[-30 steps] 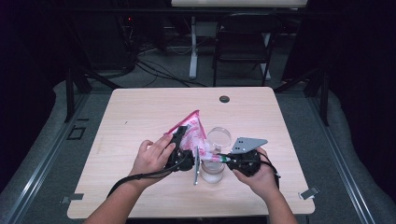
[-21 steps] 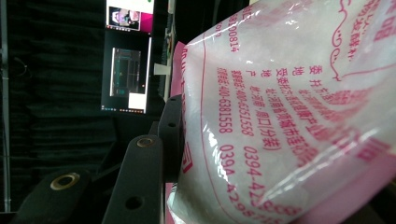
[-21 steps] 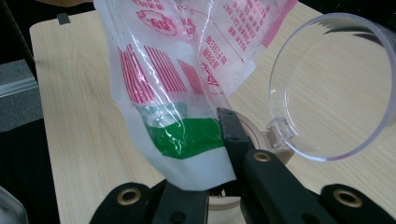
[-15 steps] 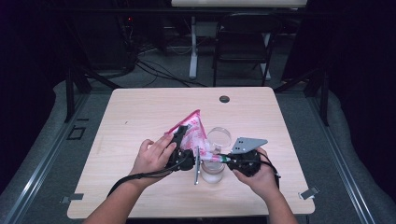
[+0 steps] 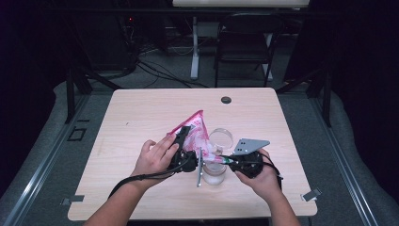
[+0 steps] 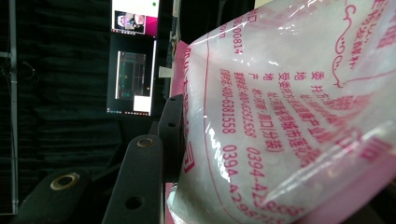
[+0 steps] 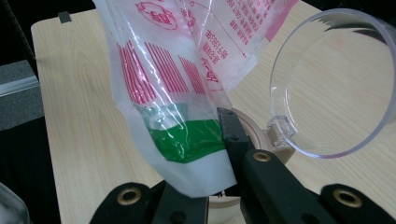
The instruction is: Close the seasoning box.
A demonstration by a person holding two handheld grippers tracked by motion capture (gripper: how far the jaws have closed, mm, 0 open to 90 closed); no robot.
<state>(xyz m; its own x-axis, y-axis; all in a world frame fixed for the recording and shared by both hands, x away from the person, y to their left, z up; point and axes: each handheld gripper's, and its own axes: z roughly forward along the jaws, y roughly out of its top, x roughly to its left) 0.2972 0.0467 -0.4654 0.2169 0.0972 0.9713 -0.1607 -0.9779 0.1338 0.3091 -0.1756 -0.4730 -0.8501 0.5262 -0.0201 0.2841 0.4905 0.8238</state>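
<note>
Left claw [image 5: 186, 141] grips our pink-printed bag [image 5: 195, 134] across its body, jaws partly closed on it, tilted toward one o'clock. Our right claw [image 5: 226, 160] pinches the bag's lower corner tight, at three o'clock of the left. We see the bag just above the clear jar [image 5: 214, 172] near the worktop [image 5: 141, 113] middle, open lid [image 5: 221, 138] at its twelve.

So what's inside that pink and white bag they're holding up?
Through the clear film of the bag a pale white filling shows, too blurred to tell whether powder or grains. Red print covers much of it. The left gripper and right gripper both pinch the bag, hiding parts.
</note>
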